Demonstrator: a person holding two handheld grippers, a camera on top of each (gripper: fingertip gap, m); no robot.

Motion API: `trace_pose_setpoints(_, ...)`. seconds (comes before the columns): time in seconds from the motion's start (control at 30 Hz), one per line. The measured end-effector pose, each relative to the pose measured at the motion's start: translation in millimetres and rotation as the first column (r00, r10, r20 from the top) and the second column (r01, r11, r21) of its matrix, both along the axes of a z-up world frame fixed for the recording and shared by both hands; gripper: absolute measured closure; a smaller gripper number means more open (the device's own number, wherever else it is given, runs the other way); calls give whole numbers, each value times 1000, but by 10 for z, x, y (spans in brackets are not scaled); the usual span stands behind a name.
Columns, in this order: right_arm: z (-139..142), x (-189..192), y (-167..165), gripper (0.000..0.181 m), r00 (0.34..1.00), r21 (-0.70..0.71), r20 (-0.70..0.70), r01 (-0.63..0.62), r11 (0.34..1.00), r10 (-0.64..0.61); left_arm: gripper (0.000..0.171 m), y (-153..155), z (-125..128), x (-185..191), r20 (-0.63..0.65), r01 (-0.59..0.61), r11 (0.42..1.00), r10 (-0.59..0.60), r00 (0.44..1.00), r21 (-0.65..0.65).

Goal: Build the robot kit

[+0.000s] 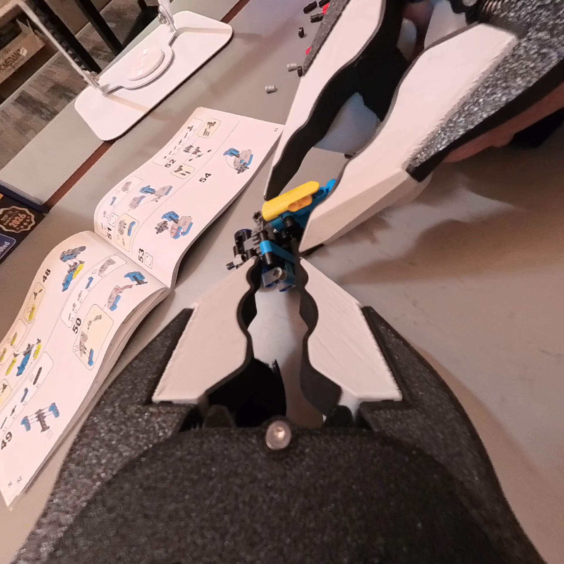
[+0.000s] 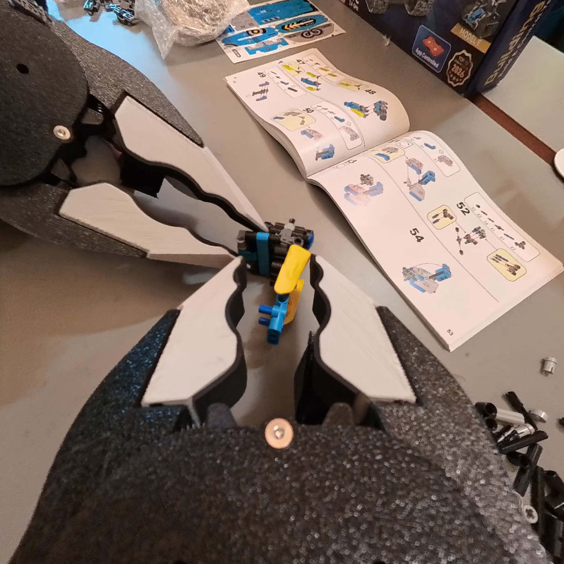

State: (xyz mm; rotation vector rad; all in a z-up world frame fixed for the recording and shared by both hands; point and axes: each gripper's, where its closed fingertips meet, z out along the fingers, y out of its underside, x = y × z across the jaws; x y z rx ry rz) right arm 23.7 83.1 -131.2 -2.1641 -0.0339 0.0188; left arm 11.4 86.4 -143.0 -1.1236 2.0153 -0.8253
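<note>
**Two grippers on one small brick assembly**

In the left wrist view, the left gripper (image 1: 276,268) was pinched on the near end of a blue-and-black brick assembly (image 1: 270,247), its tips closed against the blue part. The right gripper (image 1: 288,213) came in from beyond the assembly, its tips either side of the yellow piece (image 1: 288,197) at the assembly's far end. An open instruction booklet (image 1: 146,213) lay on the bench (image 1: 427,305) to the left of the assembly, with a white stand base (image 1: 152,70) past the booklet.

In the right wrist view, the right gripper (image 2: 276,262) was narrowed about the yellow piece (image 2: 291,268); one tip touched it, though whether both pressed on it could not be told. The assembly (image 2: 268,247) sat just beyond, gripped by the left gripper (image 2: 253,241) from the left. Loose black pins (image 2: 518,433) lay to the right of the assembly, near the bench edge.

The likely risk was the yellow piece twisting off its joint, or the assembly slipping from the narrow tip hold, if the two grippers pulled unevenly.
</note>
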Motion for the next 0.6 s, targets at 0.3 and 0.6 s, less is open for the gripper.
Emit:
trace_pose_setpoints(0.3,18,29,-34,148,1000,17,-10,-18,1000,19,149,-24,205,-100,36,59,986,-54,998,-157)
trace_pose_setpoints(0.6,145,142,-62,155,947,114,-219,-214,970,235,160,-31,79,53,31,146,989,-146,989,5)
